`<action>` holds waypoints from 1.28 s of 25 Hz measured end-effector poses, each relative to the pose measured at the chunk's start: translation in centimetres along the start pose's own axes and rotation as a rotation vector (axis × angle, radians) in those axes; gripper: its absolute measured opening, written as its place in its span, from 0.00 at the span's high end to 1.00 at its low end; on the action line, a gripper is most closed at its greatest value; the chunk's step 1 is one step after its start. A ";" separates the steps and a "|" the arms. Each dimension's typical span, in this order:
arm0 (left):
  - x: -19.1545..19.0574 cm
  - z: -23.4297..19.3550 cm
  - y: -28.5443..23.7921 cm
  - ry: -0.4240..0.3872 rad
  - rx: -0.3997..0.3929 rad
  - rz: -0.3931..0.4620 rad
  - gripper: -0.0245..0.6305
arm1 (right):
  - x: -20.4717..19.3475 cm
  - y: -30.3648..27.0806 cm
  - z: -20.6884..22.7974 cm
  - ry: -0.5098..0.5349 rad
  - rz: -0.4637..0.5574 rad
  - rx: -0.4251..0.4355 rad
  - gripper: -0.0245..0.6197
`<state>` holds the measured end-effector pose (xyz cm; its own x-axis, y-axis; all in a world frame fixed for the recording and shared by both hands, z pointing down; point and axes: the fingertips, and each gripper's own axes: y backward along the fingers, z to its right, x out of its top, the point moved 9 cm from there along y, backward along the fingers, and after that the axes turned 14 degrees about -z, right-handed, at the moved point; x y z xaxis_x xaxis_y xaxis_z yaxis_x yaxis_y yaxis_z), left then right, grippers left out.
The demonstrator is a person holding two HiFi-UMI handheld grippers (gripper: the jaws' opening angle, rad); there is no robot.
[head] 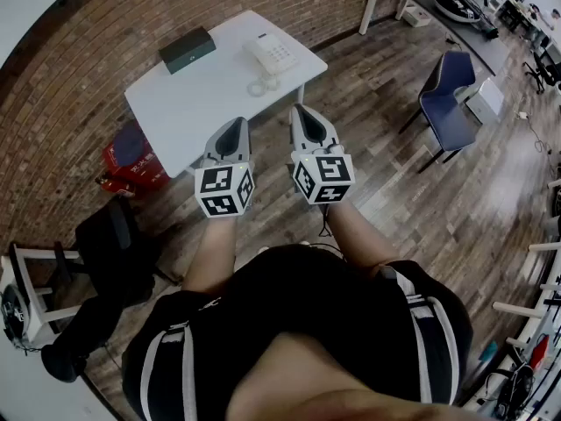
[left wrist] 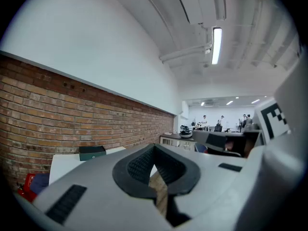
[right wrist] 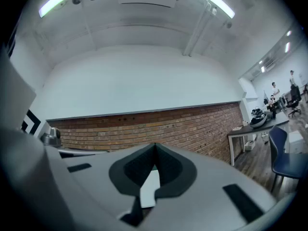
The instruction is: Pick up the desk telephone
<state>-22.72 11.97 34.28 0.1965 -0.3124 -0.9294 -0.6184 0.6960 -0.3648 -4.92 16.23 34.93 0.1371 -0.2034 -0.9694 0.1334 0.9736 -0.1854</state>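
Note:
A white desk telephone (head: pixel 271 53) with a coiled cord (head: pixel 261 85) lies near the right end of a white table (head: pixel 193 103) against the brick wall. My left gripper (head: pixel 231 131) and right gripper (head: pixel 306 115) are held side by side, level, over the floor just short of the table's near edge. Both are shut with nothing between the jaws. In the left gripper view the closed tips (left wrist: pixel 154 148) point over the table (left wrist: pixel 62 162). The right gripper view shows closed tips (right wrist: pixel 155 146) aimed at the wall. The telephone is hidden in both gripper views.
A dark green box (head: pixel 187 49) (left wrist: pixel 92 152) lies at the table's far left. A red bag (head: pixel 131 160) stands on the floor beside the table's left end, and a black chair (head: pixel 114 244) is nearer to me. A blue chair (head: pixel 451 95) and a long desk (head: pixel 438 11) are at the right.

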 end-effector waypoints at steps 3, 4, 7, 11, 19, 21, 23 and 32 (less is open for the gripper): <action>0.0 1.0 0.0 0.009 0.003 0.002 0.96 | -0.1 0.7 0.8 -0.005 -0.005 0.001 0.96; 0.1 1.2 -0.1 0.009 0.005 0.004 0.96 | 0.0 0.8 1.1 -0.012 -0.001 0.006 0.96; 0.3 1.8 0.0 0.000 0.017 0.009 0.96 | 0.0 1.3 1.8 -0.035 0.022 0.016 0.96; 0.2 2.7 -0.1 -0.002 0.027 0.008 0.96 | -0.1 2.0 2.8 -0.046 0.025 0.025 0.96; -0.9 5.4 -0.7 0.052 0.041 -0.006 0.96 | -1.1 3.6 4.6 -0.017 0.000 0.065 0.96; -1.0 5.9 -0.8 0.047 0.057 -0.010 0.96 | -1.2 3.9 5.0 -0.010 -0.006 0.076 0.96; -1.2 6.4 -0.9 0.040 0.064 -0.015 0.96 | -1.5 4.0 5.4 -0.017 -0.014 0.080 0.96; -1.6 6.7 -2.1 0.049 0.122 0.017 0.96 | -2.3 3.8 6.9 -0.022 -0.021 0.084 0.96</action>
<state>-16.66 15.35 36.12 0.1476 -0.3289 -0.9327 -0.5234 0.7742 -0.3559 2.03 19.70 37.56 0.1552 -0.2272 -0.9614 0.2183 0.9570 -0.1910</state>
